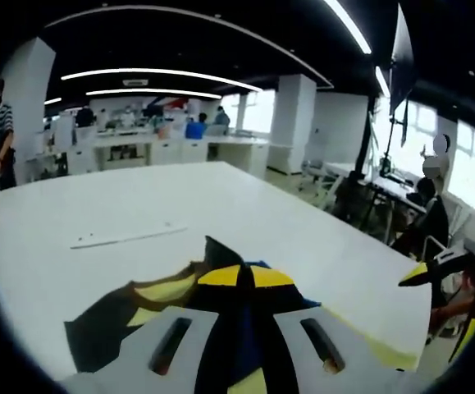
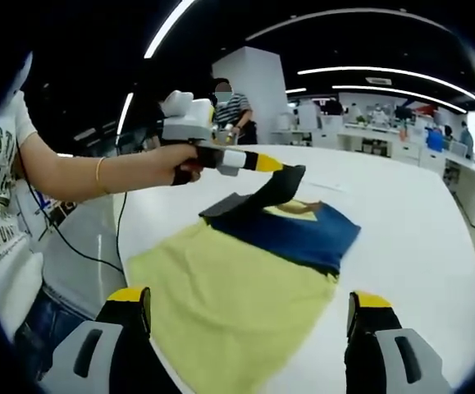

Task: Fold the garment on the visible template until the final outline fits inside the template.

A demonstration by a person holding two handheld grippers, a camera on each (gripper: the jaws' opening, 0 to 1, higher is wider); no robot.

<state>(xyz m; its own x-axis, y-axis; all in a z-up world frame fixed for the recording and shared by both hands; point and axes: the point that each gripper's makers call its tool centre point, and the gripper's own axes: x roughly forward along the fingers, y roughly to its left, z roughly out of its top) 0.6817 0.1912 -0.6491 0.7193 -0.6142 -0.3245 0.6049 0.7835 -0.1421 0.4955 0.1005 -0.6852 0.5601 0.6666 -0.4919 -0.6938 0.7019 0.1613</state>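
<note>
The right gripper (image 2: 249, 316) hangs with jaws spread, holding nothing, over the near yellow edge of the garment (image 2: 245, 279) lying on the white table (image 2: 409, 213). Farther along, the left gripper (image 2: 285, 171) is clamped on a dark flap, lifting it above the blue part.

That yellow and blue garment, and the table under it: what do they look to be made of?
The garment looks like soft matte cloth, perhaps cotton knit: it creases and drapes limply where the left tongs lift a dark corner. The table seems a hard, smooth white laminate or similar, going by its faint sheen; the exact material is unclear.
</note>
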